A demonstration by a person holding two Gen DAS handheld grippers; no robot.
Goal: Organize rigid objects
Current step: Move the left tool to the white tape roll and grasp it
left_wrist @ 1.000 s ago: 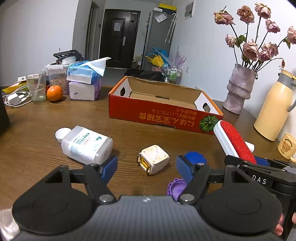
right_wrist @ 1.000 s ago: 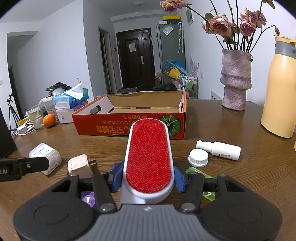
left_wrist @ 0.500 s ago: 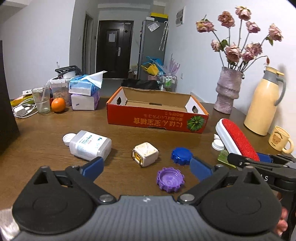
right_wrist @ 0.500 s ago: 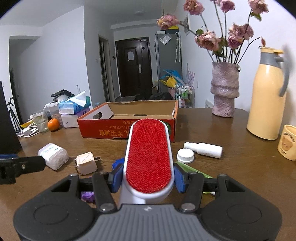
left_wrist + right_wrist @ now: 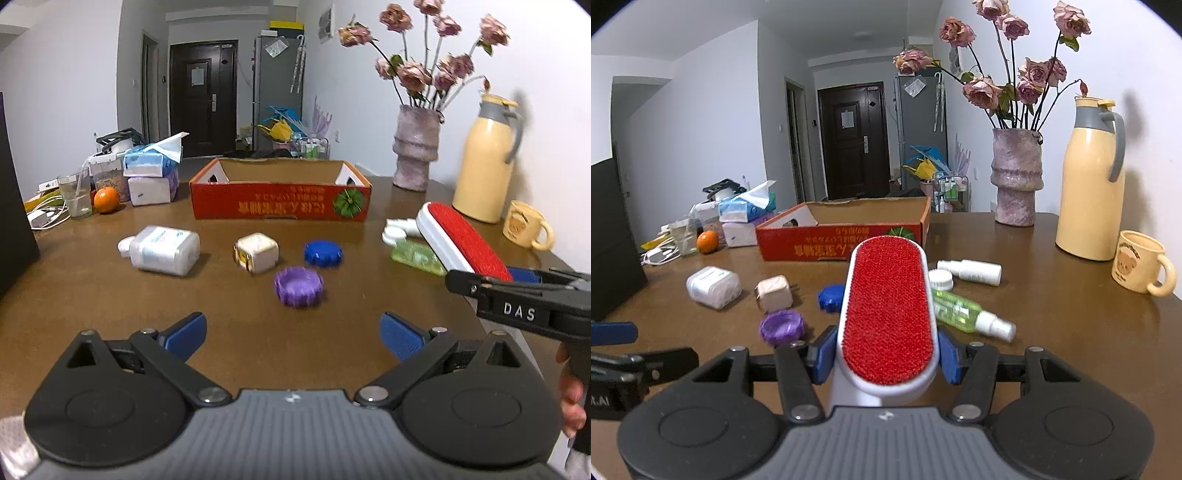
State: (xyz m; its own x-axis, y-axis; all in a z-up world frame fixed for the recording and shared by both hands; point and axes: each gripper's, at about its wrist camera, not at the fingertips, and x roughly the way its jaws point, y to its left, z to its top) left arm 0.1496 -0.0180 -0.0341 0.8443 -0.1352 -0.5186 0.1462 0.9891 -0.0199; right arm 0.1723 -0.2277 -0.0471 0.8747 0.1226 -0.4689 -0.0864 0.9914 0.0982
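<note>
A: What lies on the wooden table (image 5: 74,288), from left to right?

B: At the far left a glass (image 5: 75,195) and an orange (image 5: 106,199) sit beside stacked tissue packs (image 5: 150,177). Nearer the camera a white bottle (image 5: 162,250) lies on its side. To its right is a cream plug adapter (image 5: 256,252), then a purple cap (image 5: 298,286) and, just behind that, a blue cap (image 5: 323,253). Behind them all stands an open red cardboard box (image 5: 279,202).

A: And the left gripper (image 5: 291,334)?

B: Its blue pads are spread wide and released, with nothing between them; only bare table shows in the gap. The purple cap lies ahead of it, apart from both pads.

A: What is further right?

B: A green spray bottle (image 5: 964,309), a white spray bottle (image 5: 971,271) and a white round cap (image 5: 940,279) lie together. Past them the right gripper (image 5: 886,356) is clenched on a lint brush (image 5: 888,314), a white body with a red bristle face. Both blue pads press its sides and it juts forward above the table.

A: And at the far right?

B: A vase of dried roses (image 5: 1015,177), a yellow thermos jug (image 5: 1089,177) and a bear mug (image 5: 1139,262) stand along the wall. In the left wrist view a person's fingertips (image 5: 572,402) show on the right gripper's handle.
</note>
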